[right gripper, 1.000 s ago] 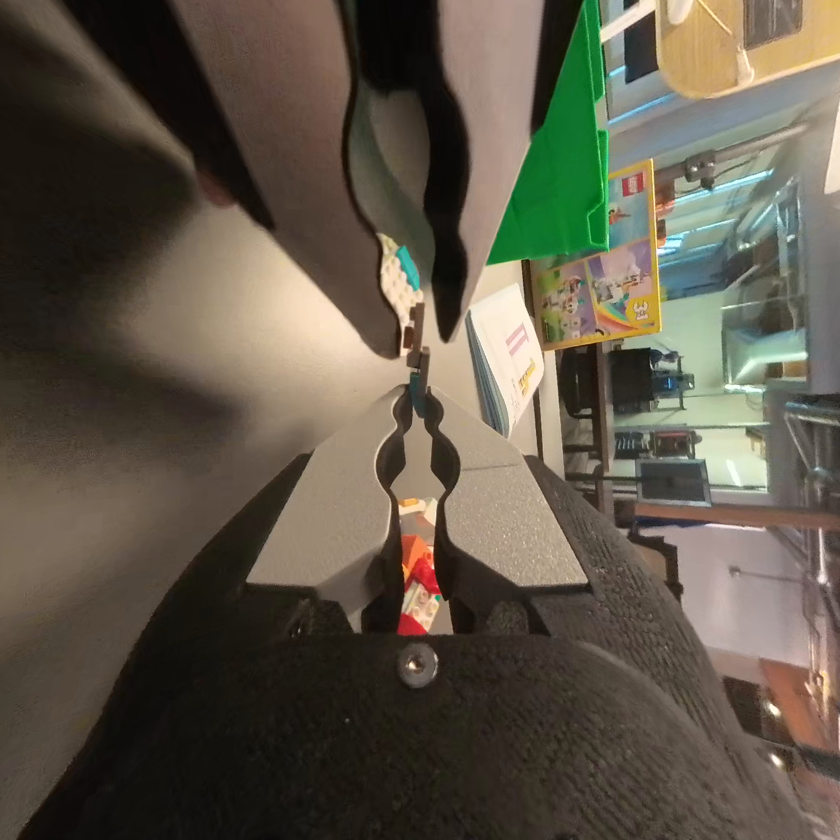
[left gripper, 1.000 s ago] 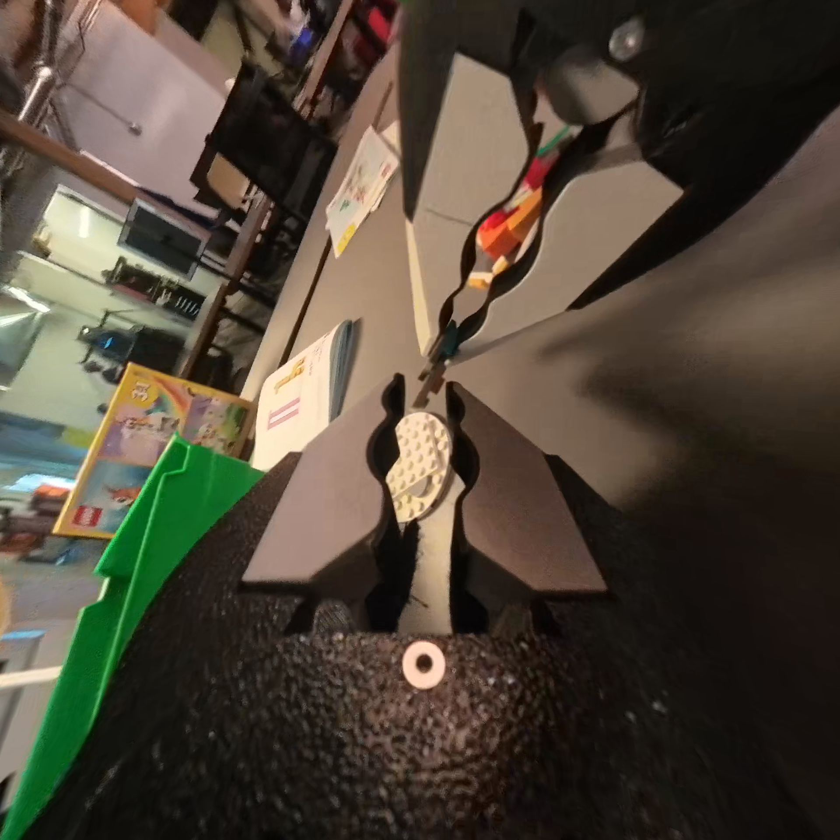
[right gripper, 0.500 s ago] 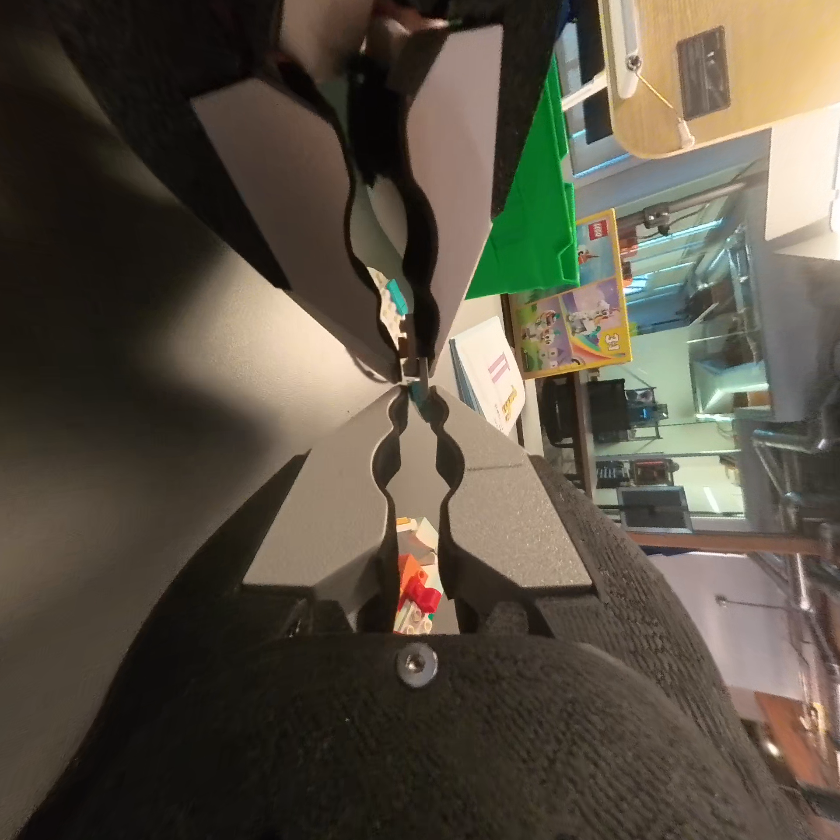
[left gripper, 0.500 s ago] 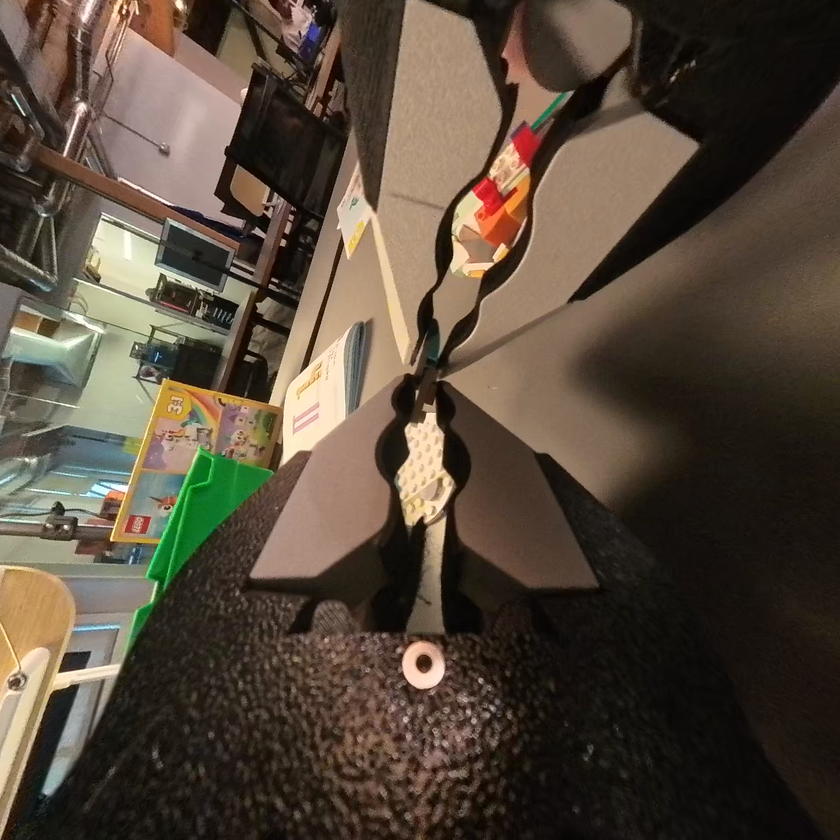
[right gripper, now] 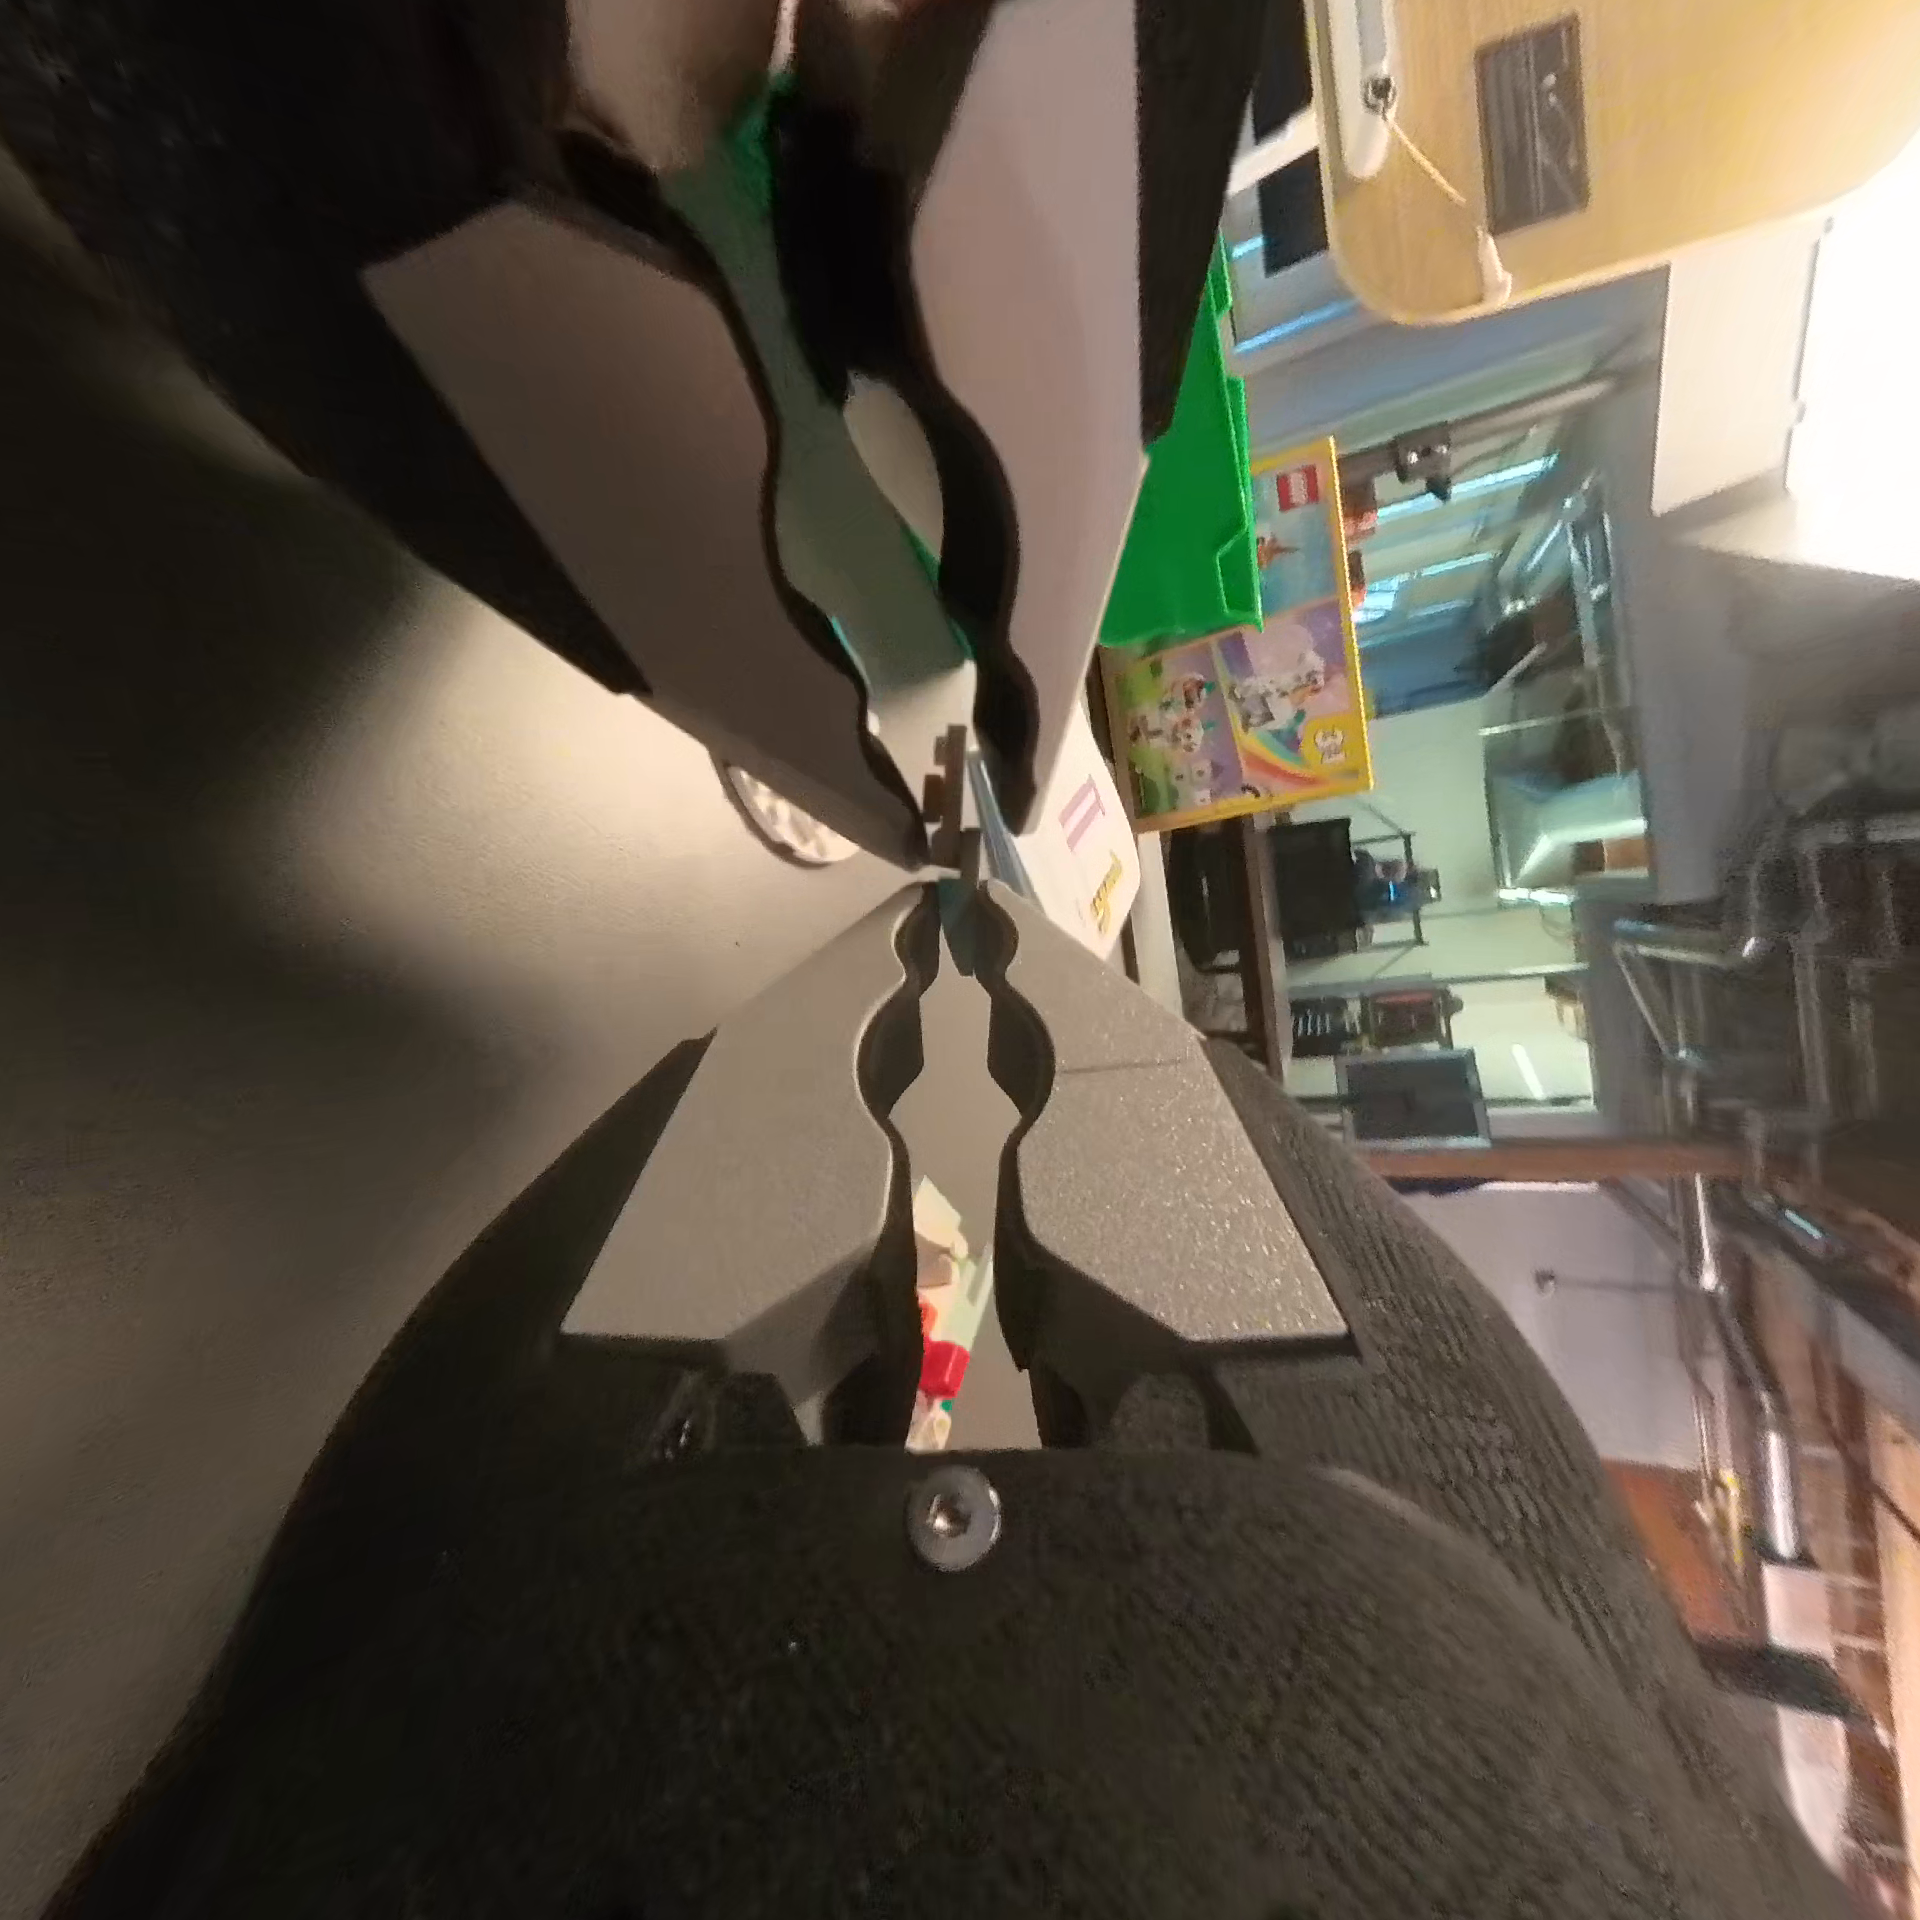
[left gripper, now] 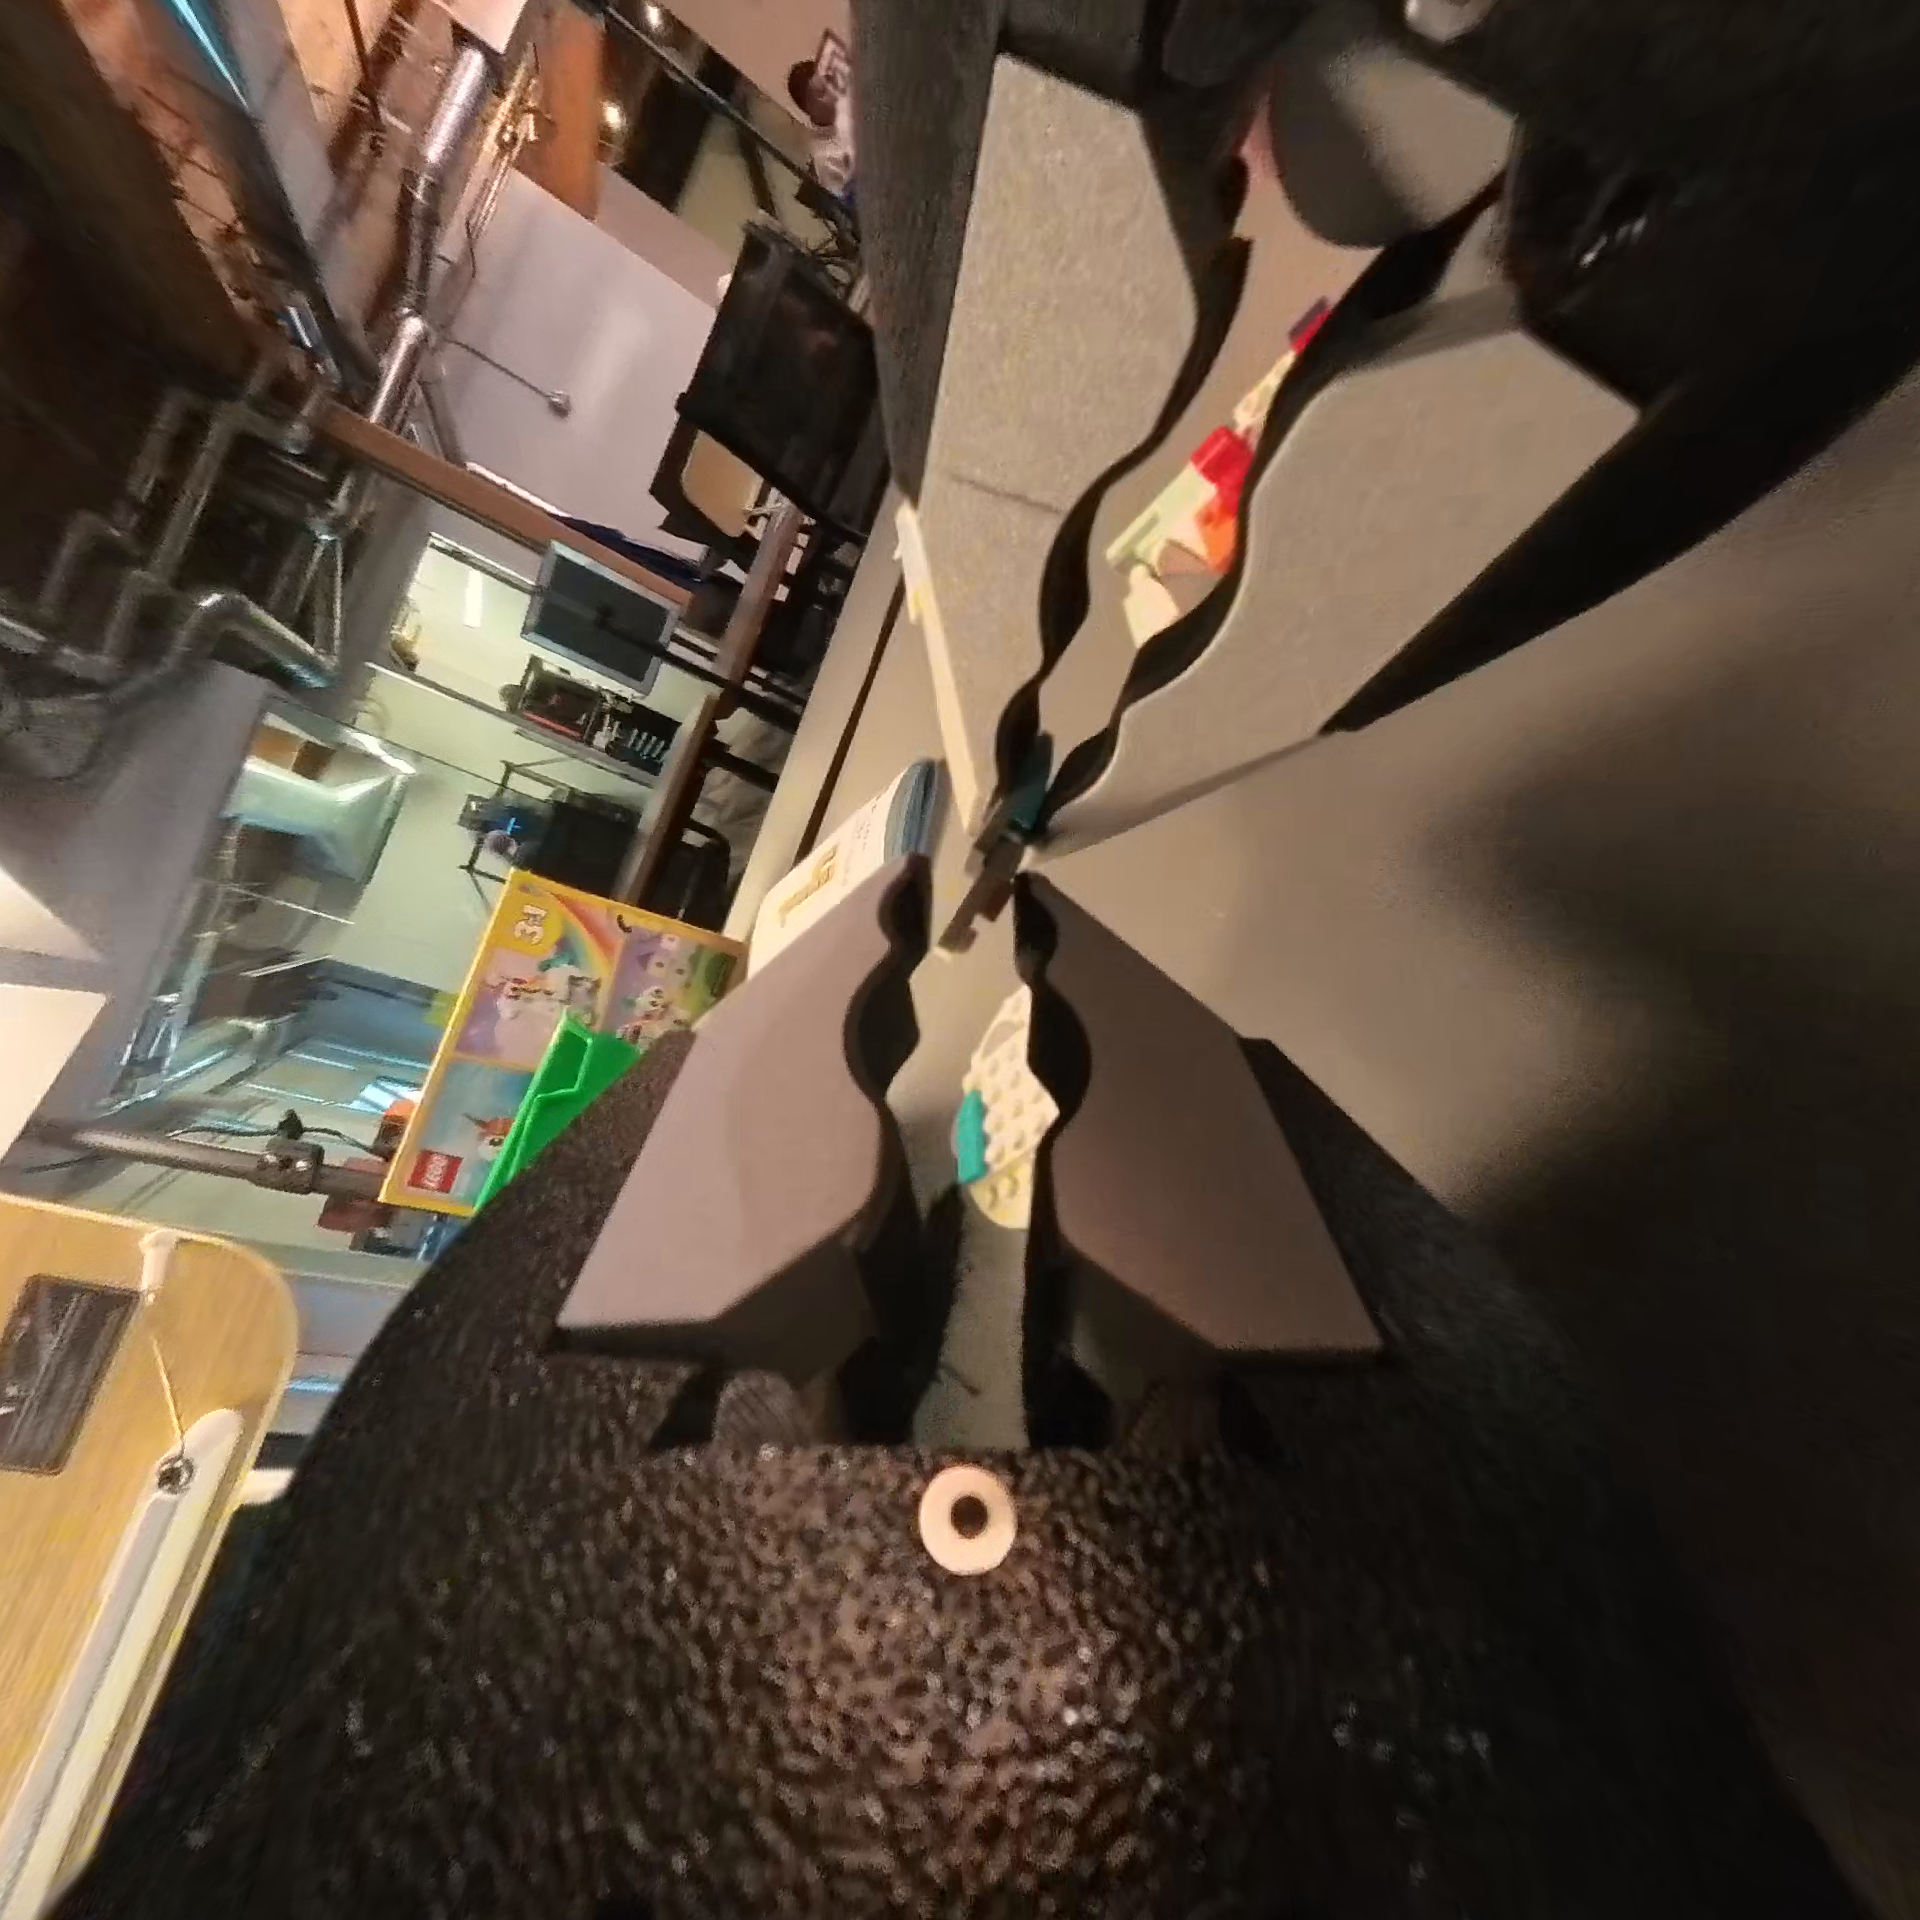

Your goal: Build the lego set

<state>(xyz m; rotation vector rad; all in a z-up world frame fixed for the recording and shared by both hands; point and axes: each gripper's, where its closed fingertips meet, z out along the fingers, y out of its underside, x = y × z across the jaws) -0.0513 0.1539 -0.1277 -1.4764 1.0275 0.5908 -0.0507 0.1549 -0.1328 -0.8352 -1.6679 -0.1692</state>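
The left tongs (left gripper: pixel 966 894) have been opened, so the white plate (left gripper: pixel 1003 1117) that was gripped a moment ago is now let go and seen under their right finger. A small teal-and-brown piece (right gripper: pixel 951 883) is pinched by the closed right tongs (right gripper: pixel 951 904), its brown end reaching between the left tips. A booklet (left gripper: pixel 831 883), a toy box (left gripper: pixel 561 1039) and a green tray (left gripper: pixel 540 1112) are seen to the left, and loose bricks (right gripper: pixel 940 1320) behind the right tongs.

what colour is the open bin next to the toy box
Bright green bin; clearest in the right wrist view, beside the yellow toy box.
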